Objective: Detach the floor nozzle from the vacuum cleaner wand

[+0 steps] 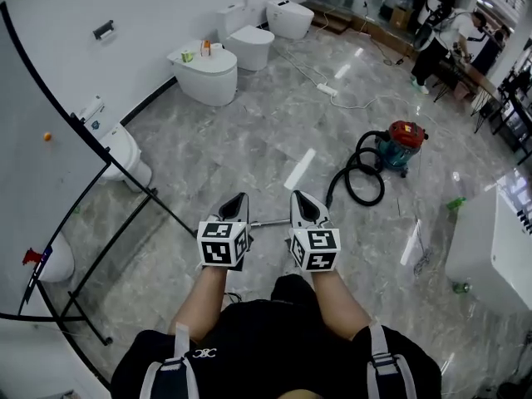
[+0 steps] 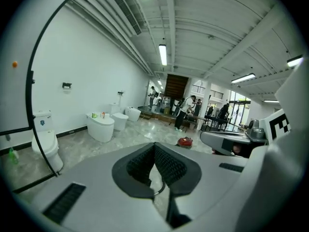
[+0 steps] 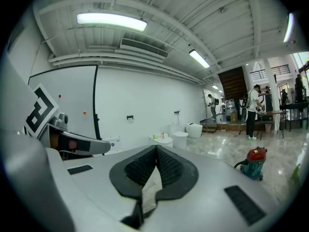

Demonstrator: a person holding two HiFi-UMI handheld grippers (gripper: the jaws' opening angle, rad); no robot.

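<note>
The vacuum cleaner (image 1: 404, 142) is a red-and-teal canister standing on the marble floor, right of centre. Its black hose (image 1: 360, 177) loops toward me. A thin metal wand (image 1: 268, 222) shows as a short stretch between my two grippers; I cannot see the floor nozzle. My left gripper (image 1: 237, 199) and right gripper (image 1: 301, 196) are held side by side above the floor, near my body. Both are shut with nothing between the pads. The canister also appears small in the left gripper view (image 2: 184, 141) and in the right gripper view (image 3: 254, 161), well ahead of the jaws.
A glass panel with a black frame (image 1: 91, 152) stands on the left, with a toilet (image 1: 126, 151) behind it. More toilets (image 1: 208, 71) line the back wall. A white power strip and cable (image 1: 327, 90) lie on the floor. A white cabinet (image 1: 490, 239) stands right; people work at the far right.
</note>
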